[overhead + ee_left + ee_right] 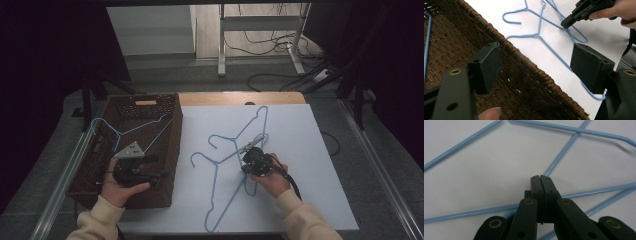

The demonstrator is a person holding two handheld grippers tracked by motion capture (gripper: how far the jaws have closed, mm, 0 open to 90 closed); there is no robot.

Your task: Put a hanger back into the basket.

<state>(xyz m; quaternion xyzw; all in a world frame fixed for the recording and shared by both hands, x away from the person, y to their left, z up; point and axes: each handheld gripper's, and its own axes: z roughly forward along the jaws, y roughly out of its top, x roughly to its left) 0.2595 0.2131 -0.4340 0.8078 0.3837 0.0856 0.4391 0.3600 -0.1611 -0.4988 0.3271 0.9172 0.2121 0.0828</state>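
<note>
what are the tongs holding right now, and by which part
The right tongs are shut on a wire of a blue hanger, though which part of the hanger cannot be told. The left tongs stand open over the basket, holding nothing.

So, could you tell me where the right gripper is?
In the high view, the right gripper sits right of centre, shut over the blue hangers on the white sheet.

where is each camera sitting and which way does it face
high view: above the person's side, facing forward and down on the table; forearms, left gripper over the basket.
left gripper view: along its open jaws, across the basket rim.
right gripper view: along shut jaws.
shared: blue hangers, right gripper.
</note>
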